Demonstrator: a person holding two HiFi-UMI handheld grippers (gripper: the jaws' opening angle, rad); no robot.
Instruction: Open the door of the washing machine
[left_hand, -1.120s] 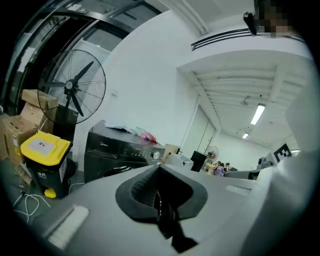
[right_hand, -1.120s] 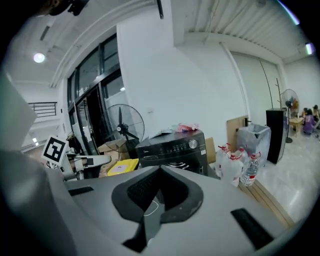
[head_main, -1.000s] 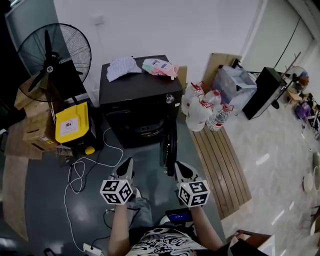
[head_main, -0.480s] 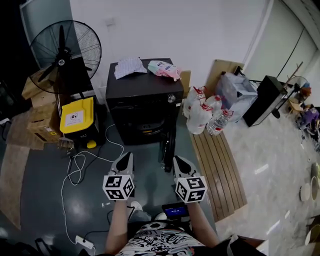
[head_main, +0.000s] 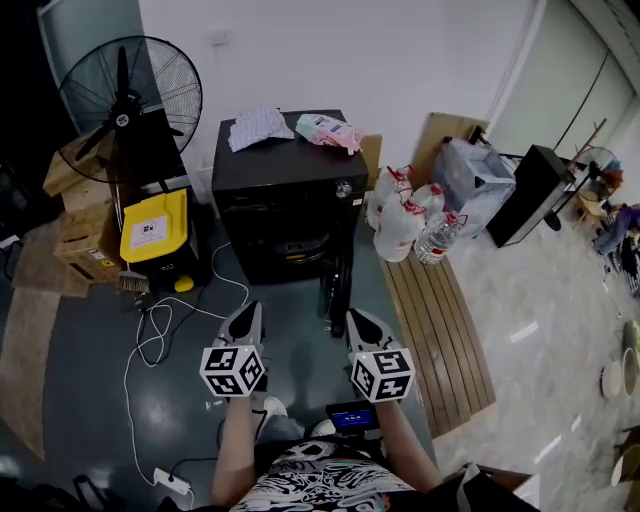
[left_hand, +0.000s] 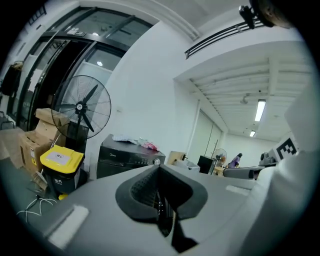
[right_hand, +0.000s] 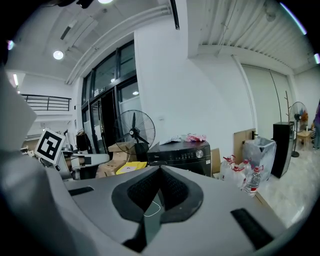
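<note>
The black washing machine (head_main: 285, 190) stands against the white wall, seen from above in the head view. Its round door (head_main: 337, 283) hangs swung out at the front right, edge-on to me, and the drum opening (head_main: 285, 245) shows dark. My left gripper (head_main: 247, 318) and right gripper (head_main: 362, 325) are held side by side in front of the machine, apart from it, both shut with nothing between the pads. The left gripper view shows its shut jaws (left_hand: 159, 170) with the machine (left_hand: 125, 159) beyond. In the right gripper view the shut jaws (right_hand: 160, 172) point toward the machine (right_hand: 181, 156).
A white cloth (head_main: 258, 127) and a pink pack (head_main: 328, 130) lie on the machine. At its left stand a pedestal fan (head_main: 128, 95), a yellow-lidded box (head_main: 152, 232) and cardboard boxes (head_main: 75, 235). Water bottles (head_main: 410, 220) and a wooden pallet (head_main: 440, 320) are at its right. A white cable (head_main: 165, 330) trails on the floor.
Both grippers have lifted a little and stay shut. The head view has shifted, so the machine sits slightly higher in the frame; the door stands as before.
</note>
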